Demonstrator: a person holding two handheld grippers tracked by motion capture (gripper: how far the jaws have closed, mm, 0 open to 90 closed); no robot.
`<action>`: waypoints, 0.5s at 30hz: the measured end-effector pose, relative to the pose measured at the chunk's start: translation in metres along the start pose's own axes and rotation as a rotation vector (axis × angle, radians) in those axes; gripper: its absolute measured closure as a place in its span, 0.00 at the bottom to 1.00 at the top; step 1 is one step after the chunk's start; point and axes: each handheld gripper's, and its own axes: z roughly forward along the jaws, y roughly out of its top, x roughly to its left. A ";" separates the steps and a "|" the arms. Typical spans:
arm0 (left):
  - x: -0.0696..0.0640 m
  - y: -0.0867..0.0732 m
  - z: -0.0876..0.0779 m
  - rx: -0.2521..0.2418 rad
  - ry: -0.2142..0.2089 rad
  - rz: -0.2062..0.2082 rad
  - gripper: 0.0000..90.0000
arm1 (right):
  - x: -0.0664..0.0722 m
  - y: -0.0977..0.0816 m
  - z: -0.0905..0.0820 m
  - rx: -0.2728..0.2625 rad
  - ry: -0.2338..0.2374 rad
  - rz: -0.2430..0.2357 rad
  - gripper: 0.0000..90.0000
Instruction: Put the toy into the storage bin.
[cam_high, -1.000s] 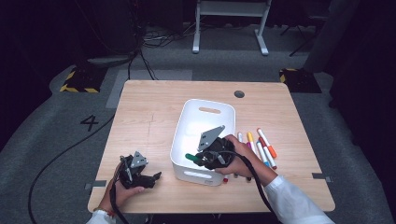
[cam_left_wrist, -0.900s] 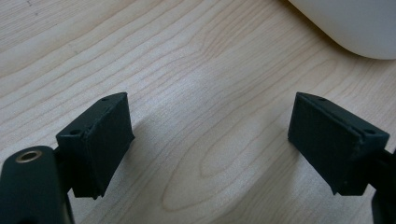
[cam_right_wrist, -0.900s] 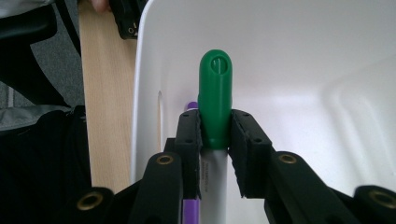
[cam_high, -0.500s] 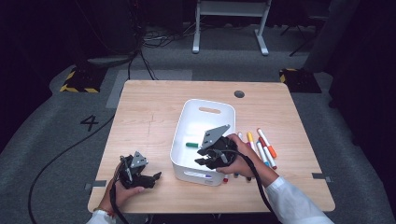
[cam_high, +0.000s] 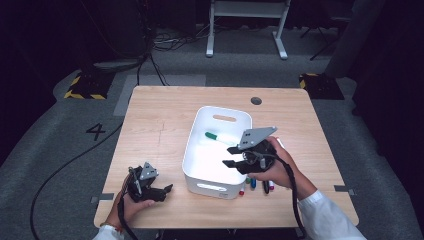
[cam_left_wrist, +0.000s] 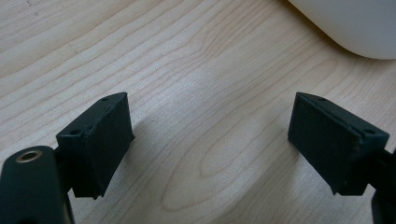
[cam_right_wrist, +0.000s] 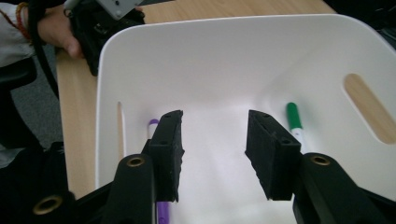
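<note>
White bin (cam_right_wrist: 224, 60) lies under the right tool (cam_right_wrist: 214, 144), whose jaws have just been opening, empty, a purple marker (cam_right_wrist: 154, 125) dropped beneath. Next, it must fetch another marker (cam_high: 253, 183) beside the bin; the left tool (cam_left_wrist: 210, 135) rests open.

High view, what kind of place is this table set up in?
Probably a lab or recording studio: a light wooden table on grey carpet, yellow-black striped floor blocks, and loose black cables across the dark floor.

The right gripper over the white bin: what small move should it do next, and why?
Probably lift the right gripper out of the white bin toward the markers beside it: its jaws have just been opening with nothing between them, and a purple marker lies below.
</note>
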 end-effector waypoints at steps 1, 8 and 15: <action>0.000 0.000 0.000 0.000 0.002 0.001 0.15 | -0.003 -0.002 -0.005 -0.009 -0.014 0.006 0.62; 0.000 0.000 0.000 0.000 0.000 0.000 0.15 | -0.022 -0.023 -0.041 -0.039 -0.114 0.055 0.61; 0.000 0.000 0.000 -0.001 -0.001 -0.002 0.15 | -0.039 -0.057 -0.065 -0.031 -0.226 0.124 0.61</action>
